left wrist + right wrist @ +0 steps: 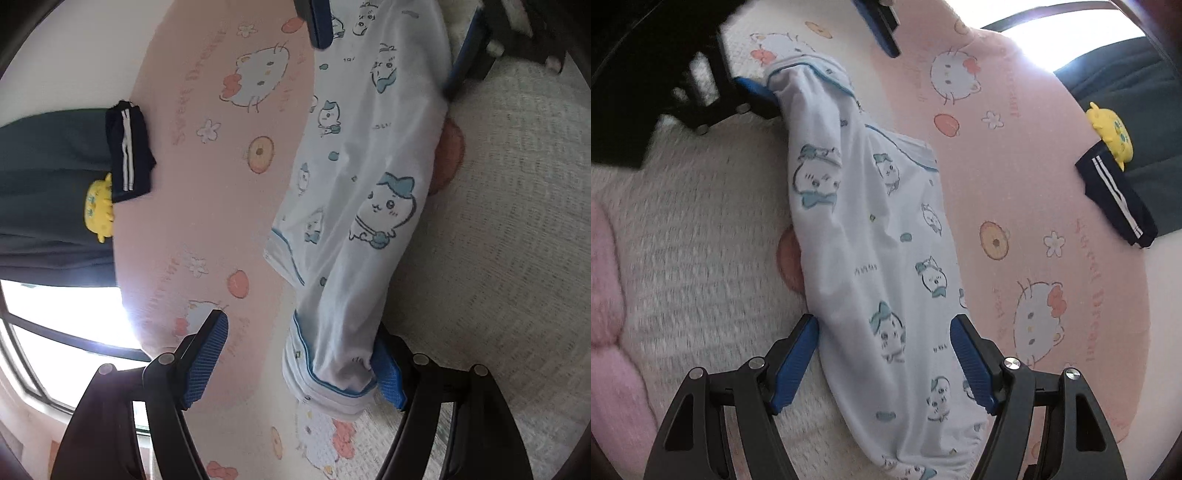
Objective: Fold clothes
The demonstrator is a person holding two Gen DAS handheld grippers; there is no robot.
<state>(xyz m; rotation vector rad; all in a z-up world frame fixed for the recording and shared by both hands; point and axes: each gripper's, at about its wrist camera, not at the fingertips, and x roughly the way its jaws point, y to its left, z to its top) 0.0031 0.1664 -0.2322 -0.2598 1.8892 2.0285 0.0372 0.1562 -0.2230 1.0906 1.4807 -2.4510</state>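
Right wrist view: the pale blue printed garment (886, 236) lies as a long folded band across the pink cartoon mat (1034, 206), one edge over the white knit blanket (694, 229). The right gripper (886, 358) straddles one end, fingers wide; the left gripper (299, 363) is wide at the other, one pad against the cuff. Judgement: pinch both ends evenly and keep the band taut, well clear of the navy striped piece (1115, 199) at the mat's far side.

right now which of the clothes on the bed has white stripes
The small navy folded garment, lying apart at the edge of the pink blanket. The pale blue garment between the grippers carries cartoon prints, no stripes.
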